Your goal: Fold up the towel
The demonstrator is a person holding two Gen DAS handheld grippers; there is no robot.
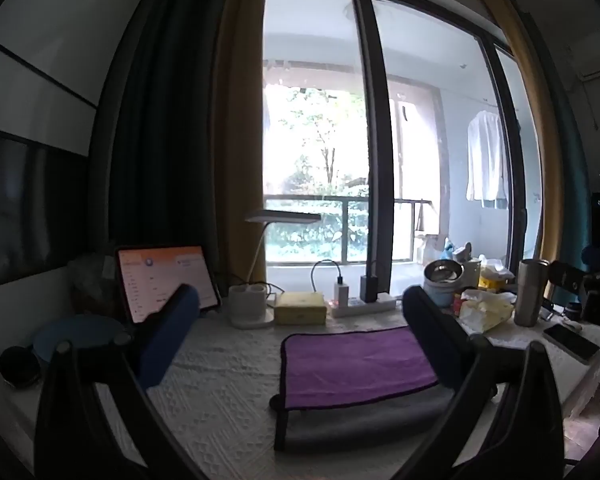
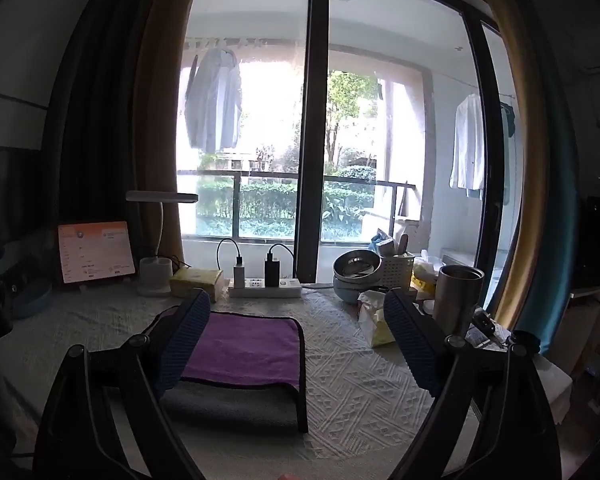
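The purple microfibre towel with dark edging (image 1: 356, 364) is being seen lying flat on the tabletop covered with a white textured cloth (image 1: 220, 392), its purple upper layer folded over a grey underside that is showing as a band along the near edge. In the left wrist view it is lying towards the right of centre; in the right wrist view the same towel (image 2: 244, 350) is lying towards the left.

The left tongs (image 1: 300, 328) are being held wide apart above the tabletop, with nothing between the blue-padded fingers (image 1: 168, 336); the right-hand finger is overlapping the towel's right edge in the view (whether it is touching cannot be told). The right tongs (image 2: 298, 332) are likewise being held wide apart and empty, the left-hand finger (image 2: 184, 340) overlapping the towel's left part.

Along the far edge of the tabletop, other things are being shown: a lit tablet with an orange-white screen (image 2: 96, 254) propped upright at the left, a white desk lamp with a flat head (image 2: 156, 240) beside it, a pale yellow tissue box (image 1: 300, 308), and a white power strip with two chargers plugged in (image 2: 266, 286). To the right, stacked metal and pale blue bowls (image 2: 356, 276), a steel tumbler (image 2: 458, 300) and a dark smartphone (image 1: 572, 342) are standing or lying well apart from the towel.
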